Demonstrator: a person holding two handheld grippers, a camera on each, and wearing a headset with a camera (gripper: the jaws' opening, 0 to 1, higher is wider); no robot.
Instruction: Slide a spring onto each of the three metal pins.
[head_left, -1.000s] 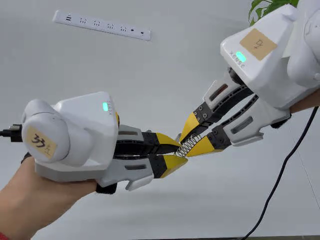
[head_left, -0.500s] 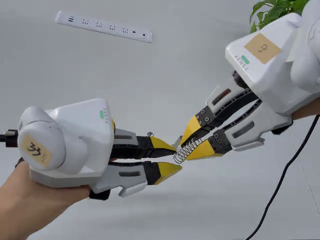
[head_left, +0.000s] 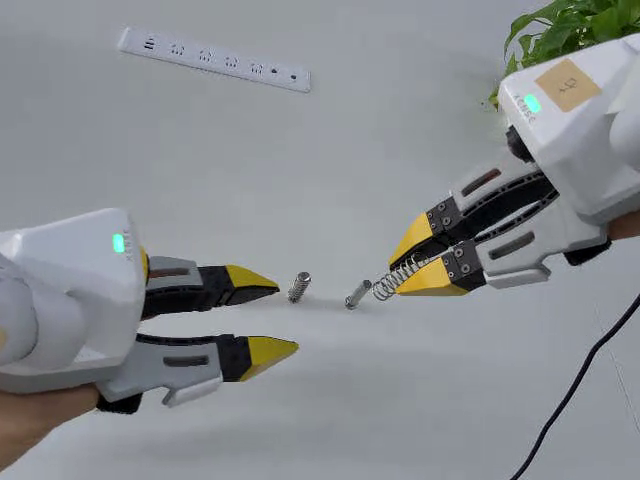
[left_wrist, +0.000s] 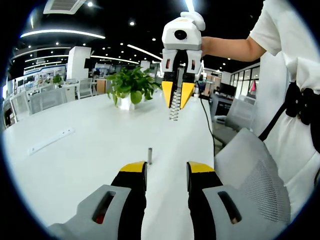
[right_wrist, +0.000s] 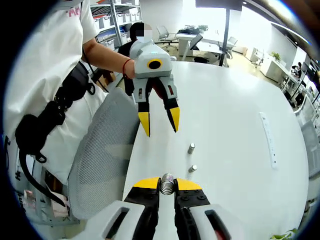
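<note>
A: Left claw (head_left: 288, 318)?
B: Wide open, holding nothing.
A: Right claw (head_left: 395, 278)?
B: Clamped on a spring (head_left: 402, 276), its free end just beside a pin (head_left: 357, 294) on the worktop (head_left: 350, 120).

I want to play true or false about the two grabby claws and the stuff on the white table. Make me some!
1. The right gripper holds a spring. True.
2. The left gripper is shut on a pin. False: it is open and holds nothing.
3. A power strip lies on the table. True.
4. The plant stands between the two grippers. False: it stands beyond the right gripper.
</note>
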